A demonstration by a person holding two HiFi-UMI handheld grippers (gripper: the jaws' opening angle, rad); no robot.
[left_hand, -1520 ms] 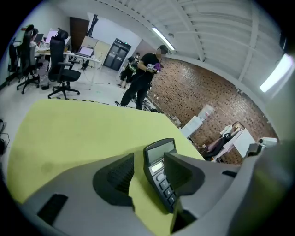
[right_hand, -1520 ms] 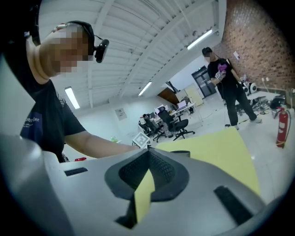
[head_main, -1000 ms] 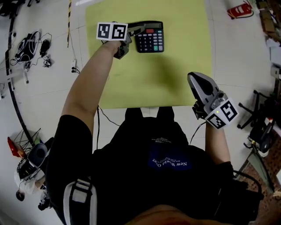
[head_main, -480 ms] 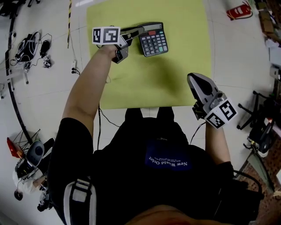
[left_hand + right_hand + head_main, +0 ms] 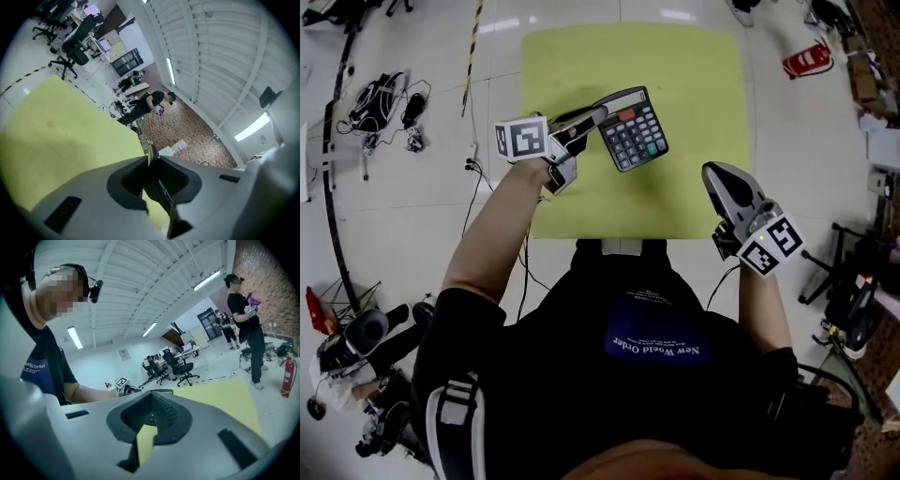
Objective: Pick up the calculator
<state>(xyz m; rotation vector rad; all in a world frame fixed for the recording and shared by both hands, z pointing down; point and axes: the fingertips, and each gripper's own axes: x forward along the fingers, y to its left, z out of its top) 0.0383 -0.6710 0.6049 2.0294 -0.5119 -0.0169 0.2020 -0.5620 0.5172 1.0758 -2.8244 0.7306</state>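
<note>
Lifting step: our left gripper point(image 5: 598, 114) was closing, pinching calculator point(image 5: 636, 129) edge above mat point(image 5: 694, 75). Right gripper point(image 5: 712, 172) idle, jaws together, empty. Next, we judged: firmer pinch, steady rise.

Your calculator point(image 5: 635, 127) is a dark desktop model with a grey display strip, rows of dark keys, one red key and one green. It is face up and skewed, with its display end toward the upper left, over the yellow-green surface point(image 5: 694, 66). Your left gripper point(image 5: 600, 113) is closing on its display-end corner, and the calculator's thin edge stands between the jaws.
</note>
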